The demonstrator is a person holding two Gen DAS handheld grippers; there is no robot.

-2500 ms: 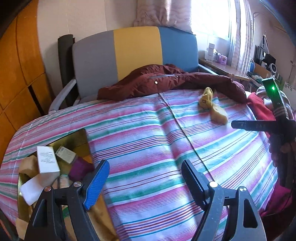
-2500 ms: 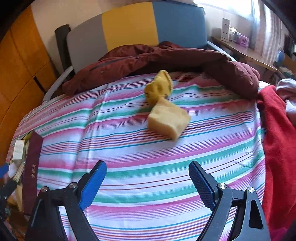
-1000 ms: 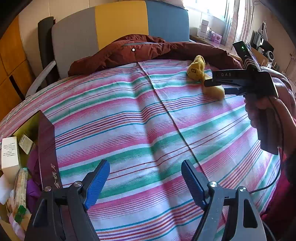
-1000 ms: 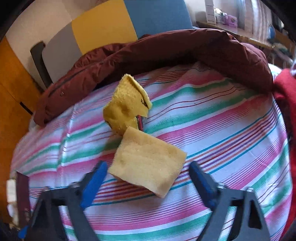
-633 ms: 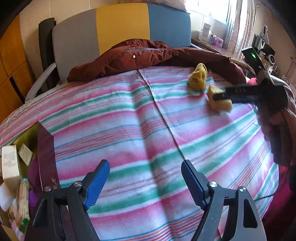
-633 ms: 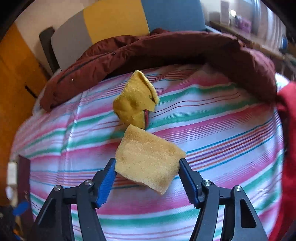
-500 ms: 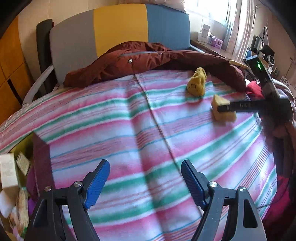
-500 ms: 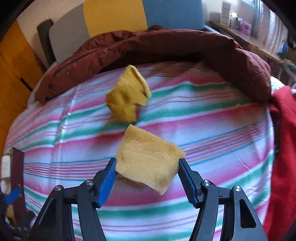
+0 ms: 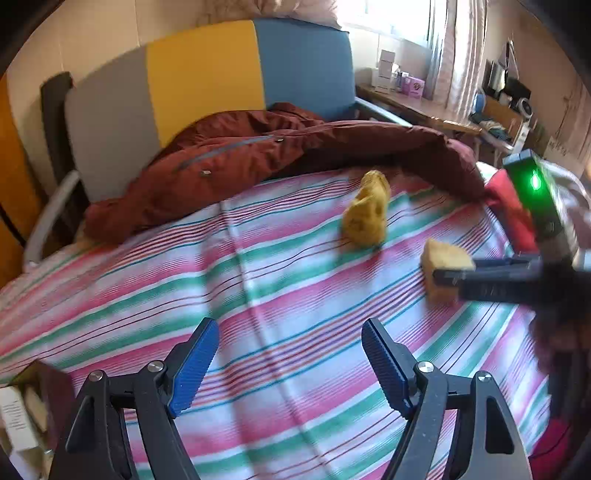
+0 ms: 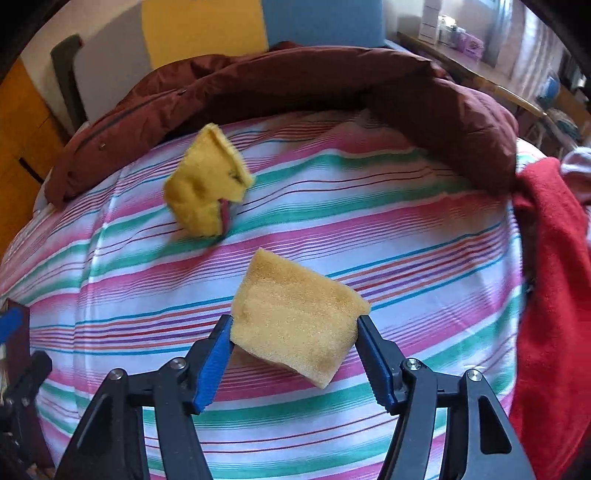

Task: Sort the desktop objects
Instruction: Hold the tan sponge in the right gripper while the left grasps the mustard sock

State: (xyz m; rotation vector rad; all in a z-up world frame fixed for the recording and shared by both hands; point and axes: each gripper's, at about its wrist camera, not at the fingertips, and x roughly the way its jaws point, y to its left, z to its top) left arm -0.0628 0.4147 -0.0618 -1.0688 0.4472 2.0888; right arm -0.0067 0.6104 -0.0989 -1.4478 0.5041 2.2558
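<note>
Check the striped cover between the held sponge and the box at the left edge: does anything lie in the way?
Nothing visible does. The right gripper holds the sponge; the cover toward the box is bare. The yellow cloth lies farther back, off that line.

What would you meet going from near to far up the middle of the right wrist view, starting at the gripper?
Right gripper → yellow sponge → striped sheet → maroon jacket → yellow and blue headboard.

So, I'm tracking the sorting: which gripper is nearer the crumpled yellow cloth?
Right. The right gripper, clamping the sponge, sits just beside the crumpled yellow cloth; the left gripper hangs farther back, empty.
</note>
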